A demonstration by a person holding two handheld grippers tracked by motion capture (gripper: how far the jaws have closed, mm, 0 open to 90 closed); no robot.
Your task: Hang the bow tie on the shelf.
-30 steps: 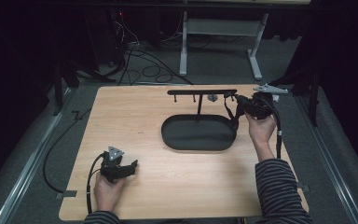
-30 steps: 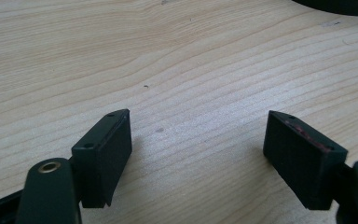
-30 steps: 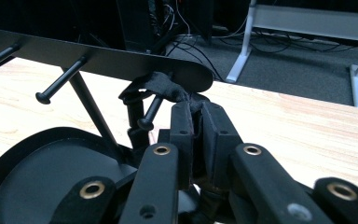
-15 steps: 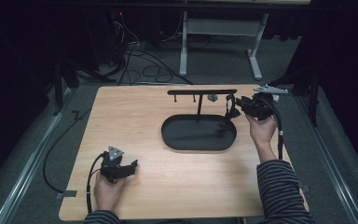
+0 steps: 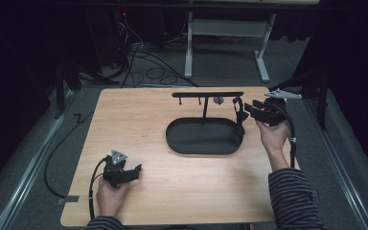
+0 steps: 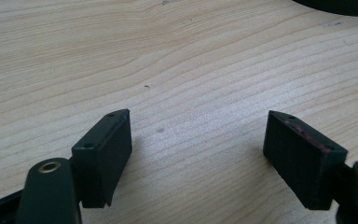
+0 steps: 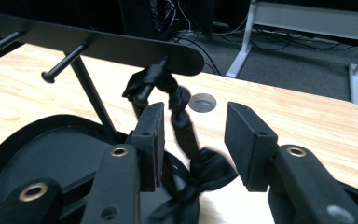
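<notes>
A black stand (image 5: 204, 106) rises from an oval black tray (image 5: 203, 139) a little right of the worktop's (image 5: 172, 191) middle, toward the far edge. Its flat top bar (image 5: 208, 94) runs parallel to the far edge, long axis left to right, with short pegs (image 7: 66, 60) jutting out from it toward the near side.

From the peg at the bar's right end hangs a black ribbon-like strap (image 5: 239, 113), knotted over the peg and trailing down past the tray's right rim. In the right gripper view the strap (image 7: 179, 114) runs from the peg down and slightly rightward, its long axis close to vertical, ending in a bow-shaped bunch low between the fingers.

The right gripper (image 5: 249, 109) is held up near the far right corner, pointing left at the strap. Its fingers (image 7: 249, 144) are spread apart with the strap in the gap, lying close against the left one; they are not pressed onto it.

The left gripper (image 5: 133, 171) rests low near the near left corner, pointing right. Its fingers (image 6: 105, 156) are wide apart over bare wood with nothing between them; the tray's edge (image 6: 340, 5) shows at the top right of the left gripper view.

A round hole (image 7: 202, 102) in the worktop sits just behind the strap.
</notes>
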